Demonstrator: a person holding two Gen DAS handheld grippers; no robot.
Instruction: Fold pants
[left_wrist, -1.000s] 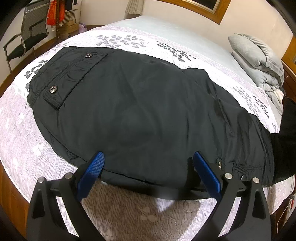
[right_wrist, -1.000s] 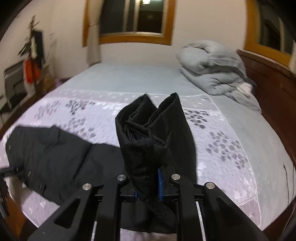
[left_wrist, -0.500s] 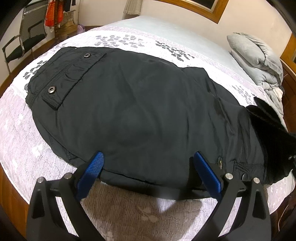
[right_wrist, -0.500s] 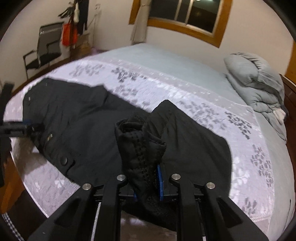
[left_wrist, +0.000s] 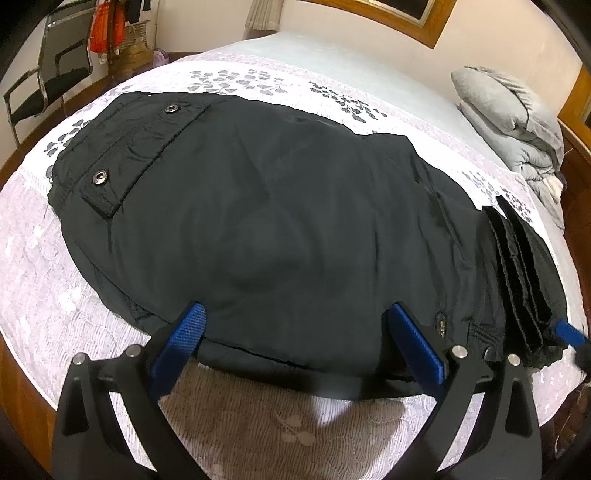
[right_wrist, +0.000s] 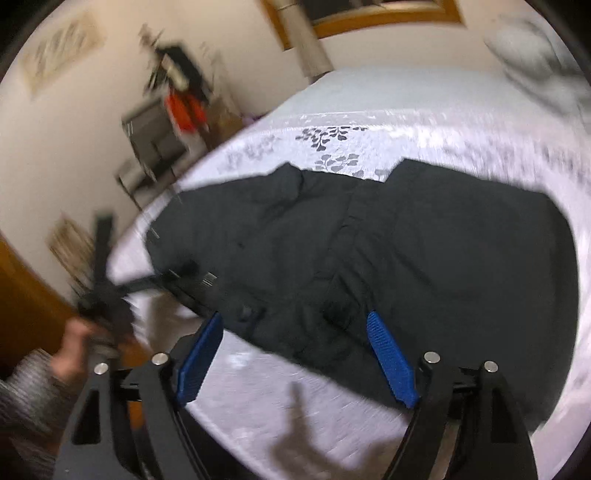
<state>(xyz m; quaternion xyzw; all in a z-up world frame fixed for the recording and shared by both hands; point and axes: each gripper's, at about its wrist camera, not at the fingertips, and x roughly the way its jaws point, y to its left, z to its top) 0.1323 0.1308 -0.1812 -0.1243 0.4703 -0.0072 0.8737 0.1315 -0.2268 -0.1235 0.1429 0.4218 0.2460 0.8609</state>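
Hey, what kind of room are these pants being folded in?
Most likely a bedroom: the black pants lie on a bed with a patterned cover, a folded grey duvet sits near the headboard, and a chair stands beside it.

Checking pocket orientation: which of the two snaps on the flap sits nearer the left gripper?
The lower-left snap, by the flap's near corner; the other snap lies farther up.
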